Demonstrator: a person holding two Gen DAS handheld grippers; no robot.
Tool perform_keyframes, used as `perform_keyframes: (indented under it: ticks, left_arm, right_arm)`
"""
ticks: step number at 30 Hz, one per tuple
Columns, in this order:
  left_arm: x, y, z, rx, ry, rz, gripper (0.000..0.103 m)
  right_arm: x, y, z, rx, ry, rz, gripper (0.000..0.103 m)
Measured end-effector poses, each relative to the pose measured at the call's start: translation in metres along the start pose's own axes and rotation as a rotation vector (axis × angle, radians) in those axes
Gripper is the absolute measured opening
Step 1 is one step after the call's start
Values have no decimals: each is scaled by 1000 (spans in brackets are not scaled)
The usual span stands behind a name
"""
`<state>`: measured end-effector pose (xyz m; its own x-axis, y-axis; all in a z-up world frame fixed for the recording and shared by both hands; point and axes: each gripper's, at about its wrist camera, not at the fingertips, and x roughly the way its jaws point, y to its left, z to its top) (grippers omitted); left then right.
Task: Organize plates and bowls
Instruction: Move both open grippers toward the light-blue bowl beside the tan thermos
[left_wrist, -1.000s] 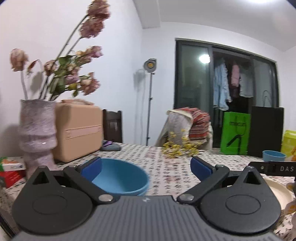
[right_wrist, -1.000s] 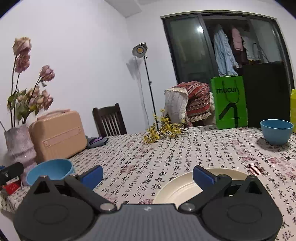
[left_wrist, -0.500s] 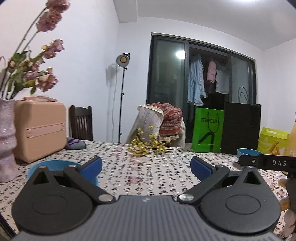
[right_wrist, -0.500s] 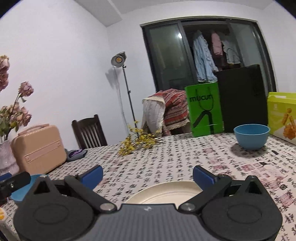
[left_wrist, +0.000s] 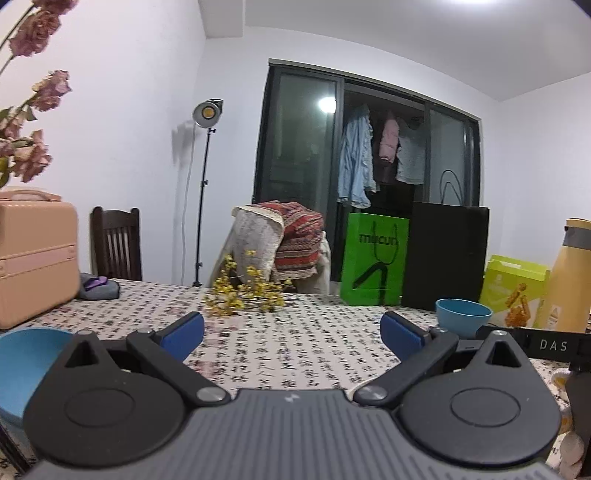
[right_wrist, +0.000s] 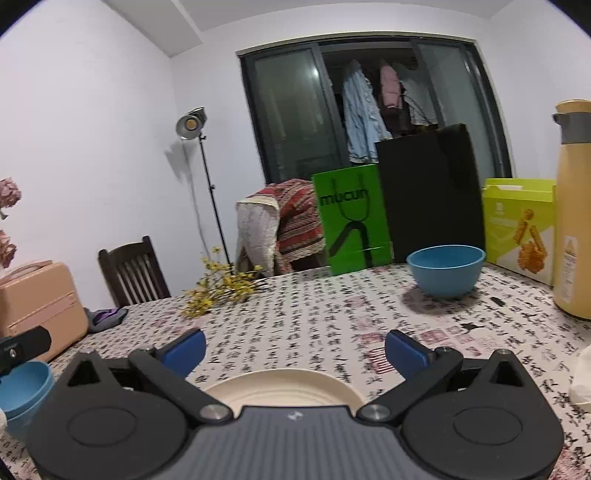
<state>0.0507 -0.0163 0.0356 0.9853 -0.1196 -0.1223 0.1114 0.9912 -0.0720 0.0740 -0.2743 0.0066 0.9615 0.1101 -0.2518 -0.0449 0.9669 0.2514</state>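
The script-printed table (right_wrist: 295, 317) carries two blue bowls (right_wrist: 446, 269), a cream plate (right_wrist: 284, 387), yellow sprigs (right_wrist: 218, 288).

Low tabletop views, shared far bowl (left_wrist: 463, 312)

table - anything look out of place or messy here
Nothing is spilled or broken. The one oddity is a loose sprig of yellow flowers lying flat on the tablecloth, not in a vase. The dishes are scattered: one blue bowl far right, another blue bowl at left, and a cream plate in front of the right gripper.
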Motion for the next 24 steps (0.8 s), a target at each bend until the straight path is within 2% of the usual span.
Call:
perform_keyframes:
  ticks: [12, 24]
  left_arm:
    - [30, -27, 11, 11, 29, -83, 103]
    - [56, -57, 20, 39, 59, -130, 103]
  right_arm:
    - [4, -24, 10, 10, -8, -74, 103]
    - [12, -41, 31, -8, -15, -148, 103]
